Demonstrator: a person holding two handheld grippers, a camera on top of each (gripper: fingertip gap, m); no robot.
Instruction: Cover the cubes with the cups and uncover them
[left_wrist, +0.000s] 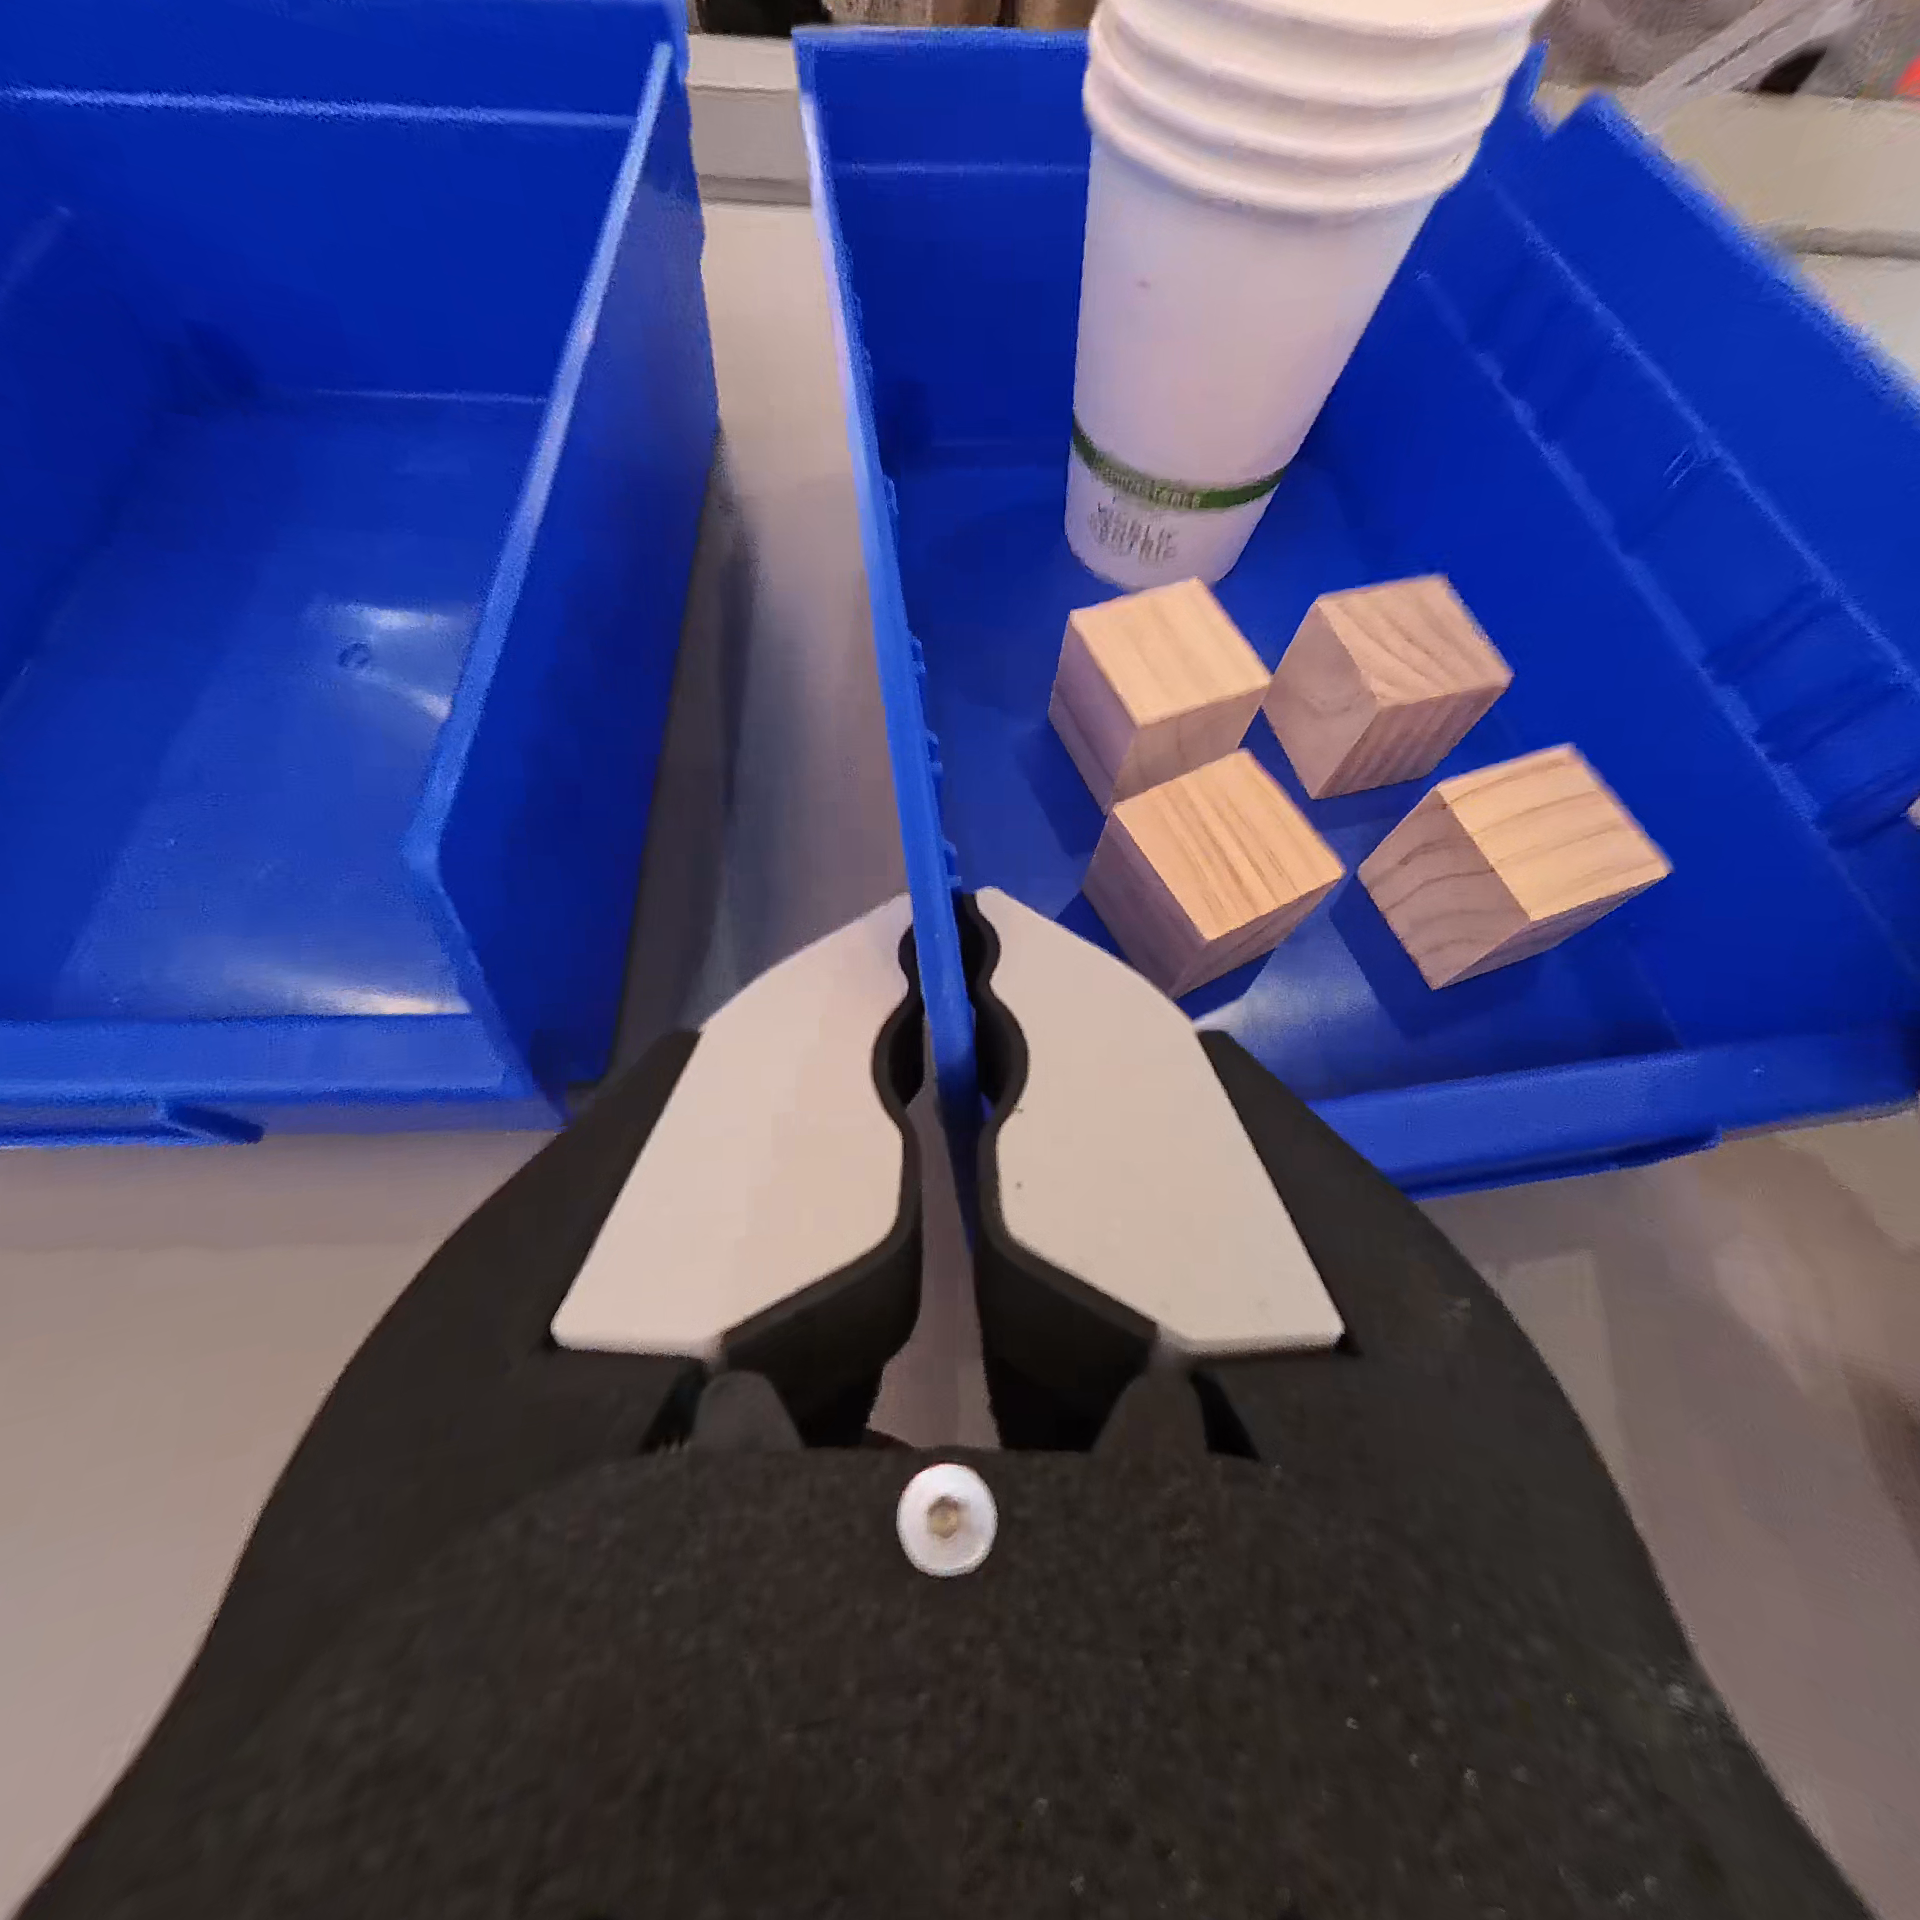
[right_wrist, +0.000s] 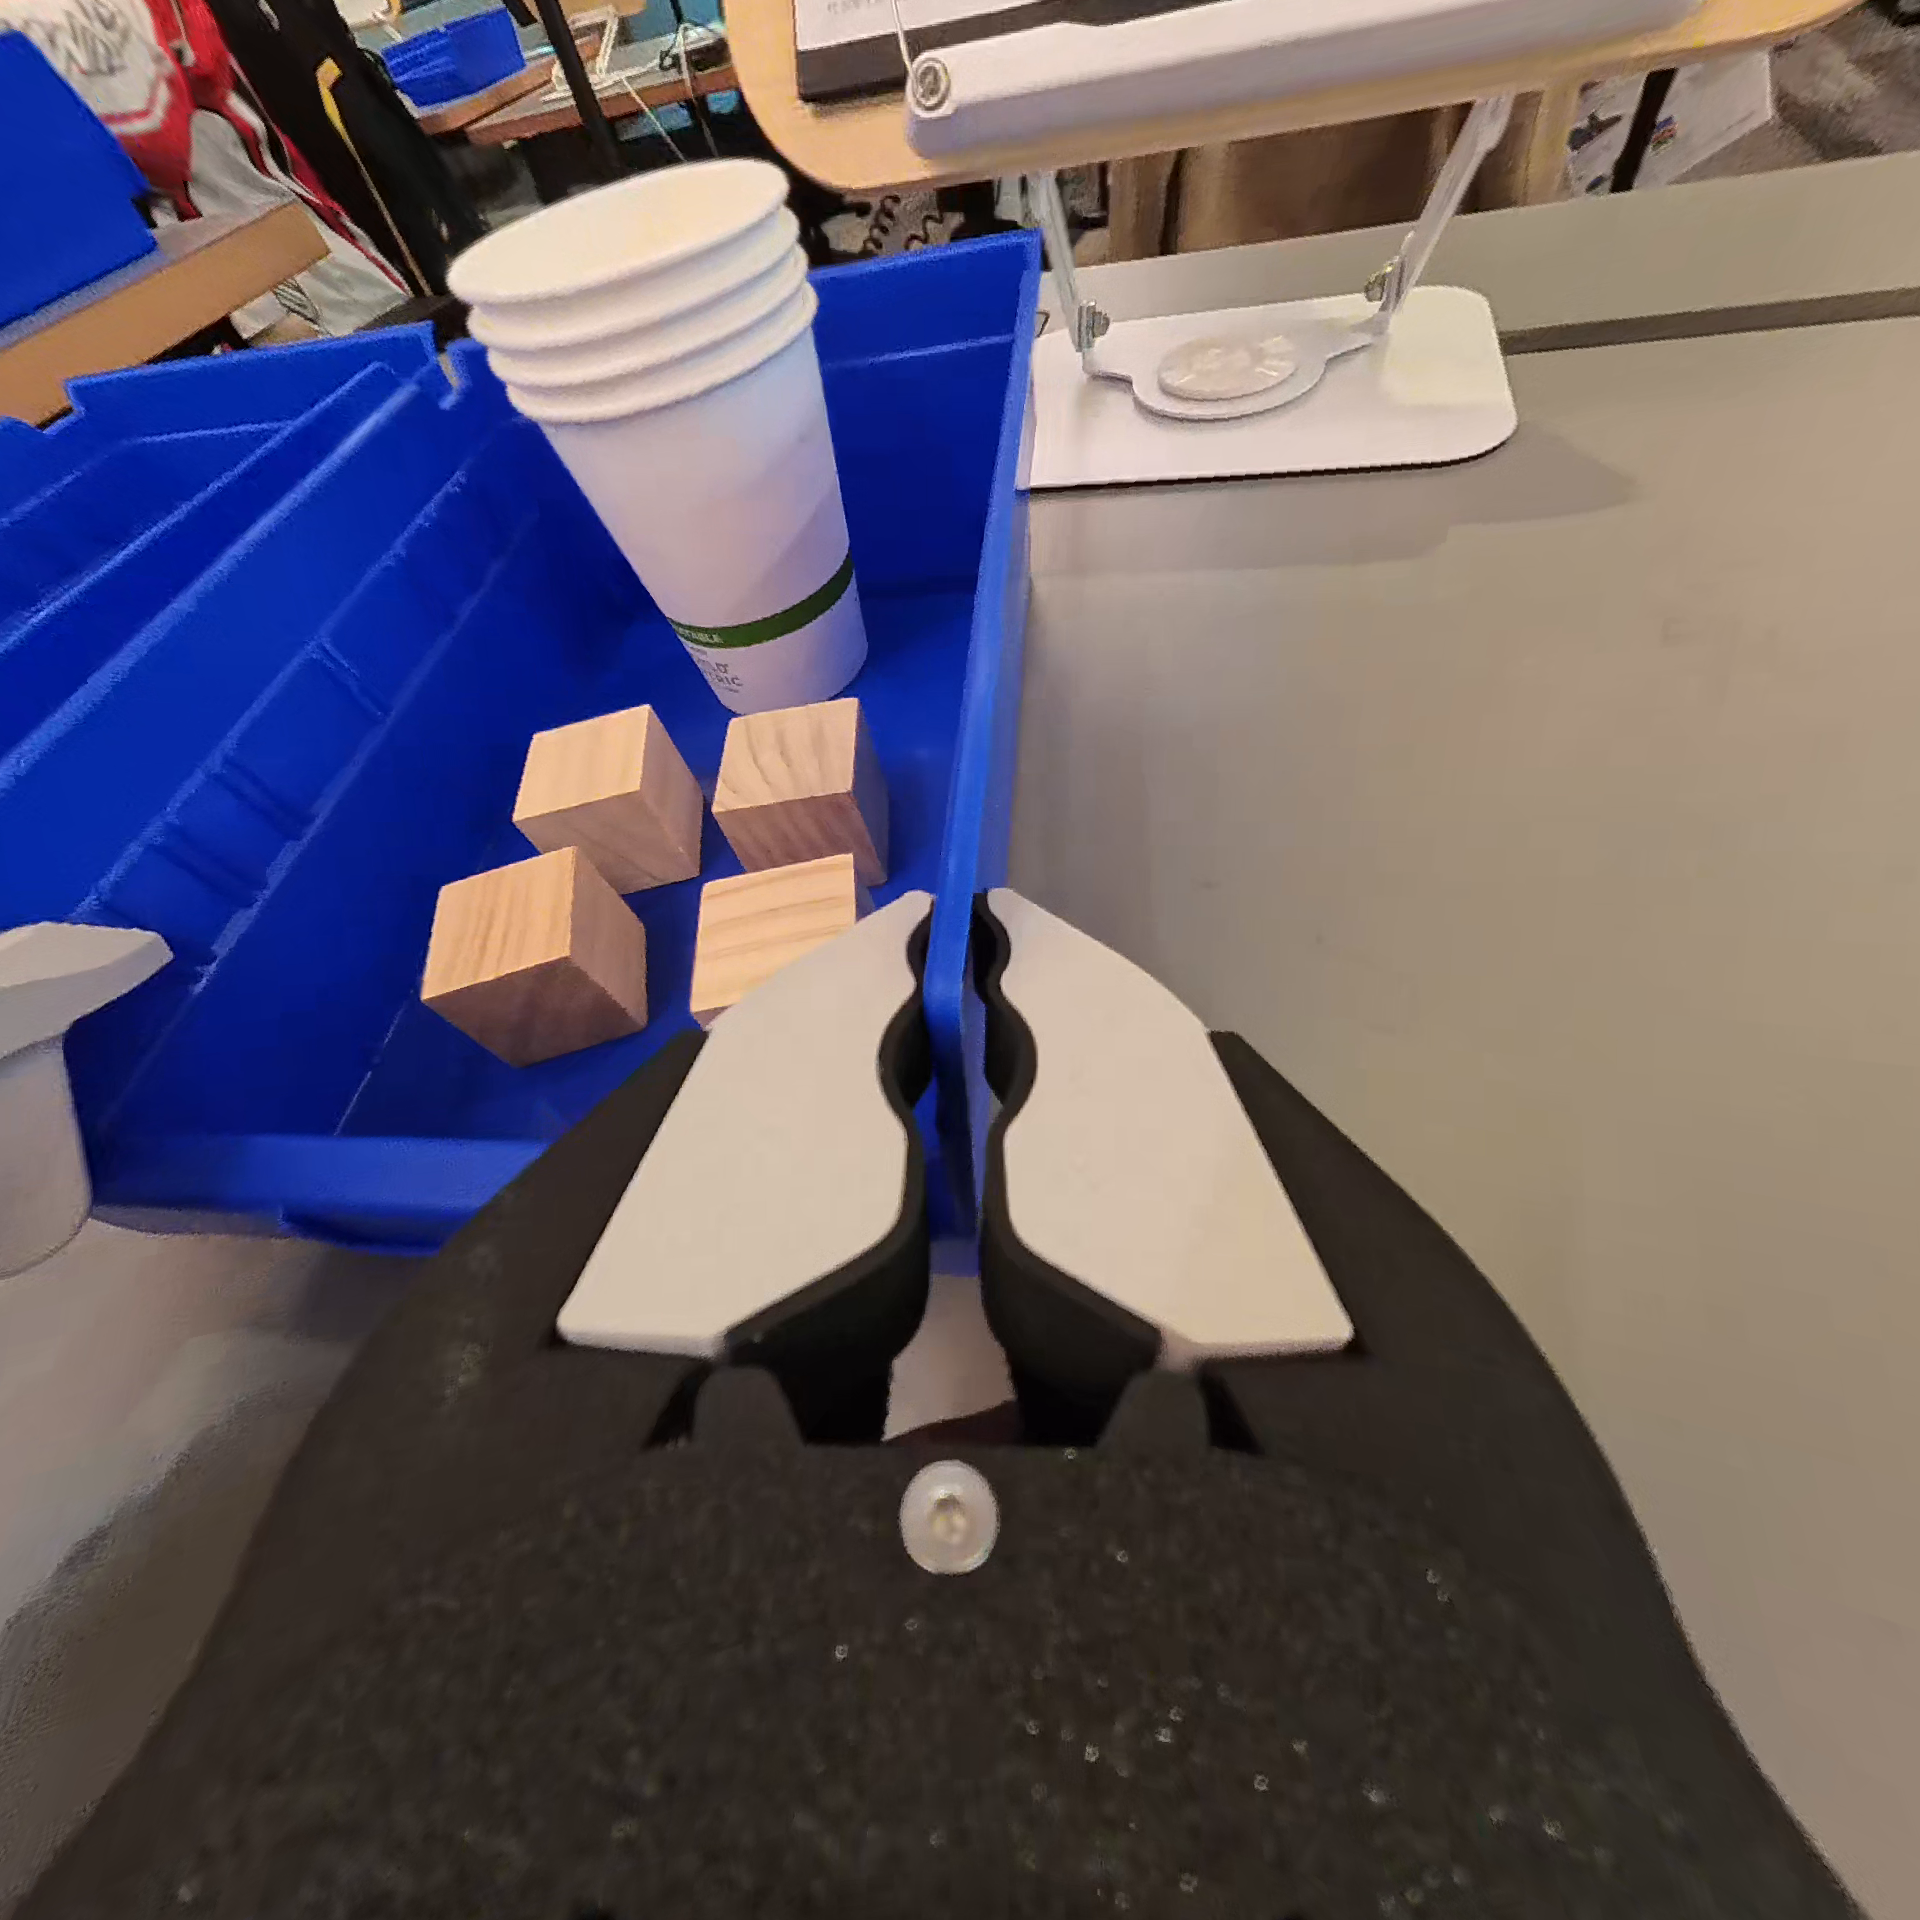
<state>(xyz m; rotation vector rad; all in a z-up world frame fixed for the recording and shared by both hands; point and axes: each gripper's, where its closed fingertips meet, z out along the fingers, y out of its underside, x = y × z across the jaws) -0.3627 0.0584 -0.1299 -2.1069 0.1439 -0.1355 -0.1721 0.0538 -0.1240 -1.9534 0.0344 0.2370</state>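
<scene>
The left wrist view alone showed a second blue bin (left_wrist: 312, 582), standing empty to the left, with a strip of grey table (left_wrist: 758, 582) between it and the loaded blue bin (left_wrist: 1621, 540). The left gripper (left_wrist: 943, 904) was clamped narrowly on that loaded bin's left wall, one finger outside, one inside. Within that bin lay four wooden cubes (left_wrist: 1158, 681), uncovered, two by two and close together, and just behind them stood one stack of white paper cups (left_wrist: 1236, 312), upright and mouth up; four or five nested rims could be counted, the topmost cut off by the frame edge. The right wrist view gave the same loaded bin from its other side: the stack showed four rims there, and the nearest right cube was partly hidden by the right gripper (right_wrist: 951, 904), which pinched the bin's right wall in the same narrow grip. At that view's left edge the pale tip of the left gripper showed at the bin's far wall. Only this view took in the white stand (right_wrist: 1278, 395) on the table beyond the bin's right wall, and cluttered furniture behind
</scene>
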